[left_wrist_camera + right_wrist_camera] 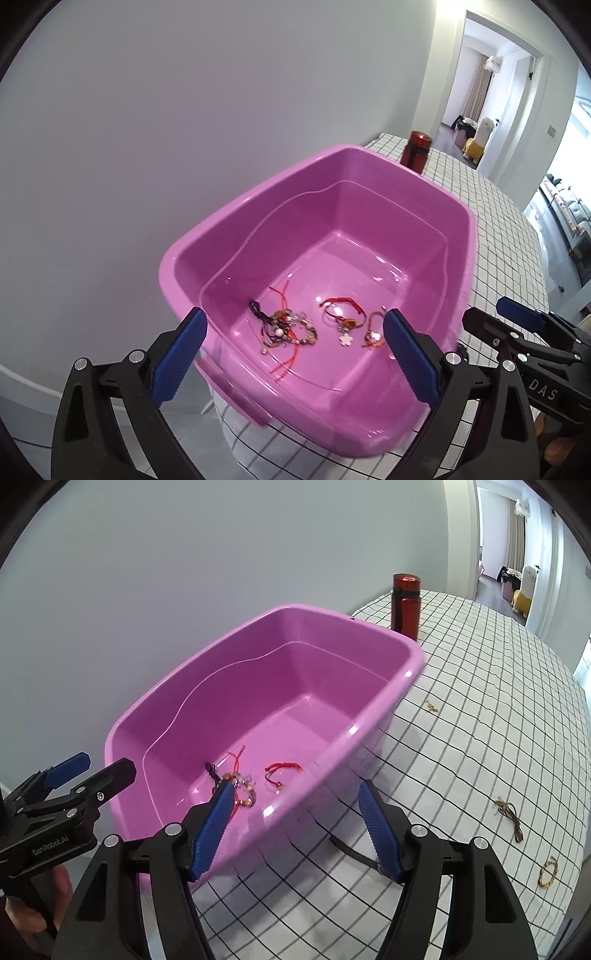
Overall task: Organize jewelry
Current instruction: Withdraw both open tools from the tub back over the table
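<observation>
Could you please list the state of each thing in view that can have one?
Left gripper: open, empty.
Right gripper: open, empty.
Pink tub: upright, holding several bracelets.
Bracelets in the tub: lying loose on its floor.
Red bottle: upright, cap on.
Three bracelets on the cloth: lying outside the tub.

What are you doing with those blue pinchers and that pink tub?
A person holds two grippers and is sorting jewelry into the pink tub. A pile of bracelets already lies in it. Both the left gripper and the right gripper are open and empty. Three pieces still lie on the checked cloth, including a brown cord and a beaded bracelet.
</observation>
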Demonstrator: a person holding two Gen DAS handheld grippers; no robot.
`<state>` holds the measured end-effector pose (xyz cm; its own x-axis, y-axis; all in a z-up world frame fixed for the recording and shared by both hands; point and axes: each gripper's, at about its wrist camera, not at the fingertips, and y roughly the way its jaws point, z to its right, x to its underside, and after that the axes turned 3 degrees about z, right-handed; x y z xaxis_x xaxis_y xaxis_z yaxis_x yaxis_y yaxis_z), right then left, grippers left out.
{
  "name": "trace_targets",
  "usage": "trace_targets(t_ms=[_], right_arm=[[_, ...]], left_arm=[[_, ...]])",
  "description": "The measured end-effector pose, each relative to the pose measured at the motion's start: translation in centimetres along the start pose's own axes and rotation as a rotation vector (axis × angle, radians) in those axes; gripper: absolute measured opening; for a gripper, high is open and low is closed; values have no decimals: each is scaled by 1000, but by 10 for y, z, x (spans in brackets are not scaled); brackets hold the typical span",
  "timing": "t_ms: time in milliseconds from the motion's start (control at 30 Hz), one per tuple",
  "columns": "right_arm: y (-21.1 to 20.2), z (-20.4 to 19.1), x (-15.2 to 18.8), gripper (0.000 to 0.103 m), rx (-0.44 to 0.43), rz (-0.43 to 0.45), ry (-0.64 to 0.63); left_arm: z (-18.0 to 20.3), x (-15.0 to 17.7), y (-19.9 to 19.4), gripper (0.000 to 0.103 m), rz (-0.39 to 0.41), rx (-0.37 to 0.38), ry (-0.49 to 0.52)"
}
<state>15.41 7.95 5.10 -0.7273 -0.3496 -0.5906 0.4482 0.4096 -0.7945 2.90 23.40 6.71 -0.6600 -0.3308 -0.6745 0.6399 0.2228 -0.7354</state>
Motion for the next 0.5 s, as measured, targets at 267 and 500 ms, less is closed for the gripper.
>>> trace_targets(t_ms=[267, 500], right_arm=[[-45, 41, 38, 72, 9, 23, 36], [-89, 95, 84, 73, 38, 33, 70]], left_arm=[[47, 22, -27, 96, 14, 21, 28], [97, 50, -50, 97, 19, 40, 58]])
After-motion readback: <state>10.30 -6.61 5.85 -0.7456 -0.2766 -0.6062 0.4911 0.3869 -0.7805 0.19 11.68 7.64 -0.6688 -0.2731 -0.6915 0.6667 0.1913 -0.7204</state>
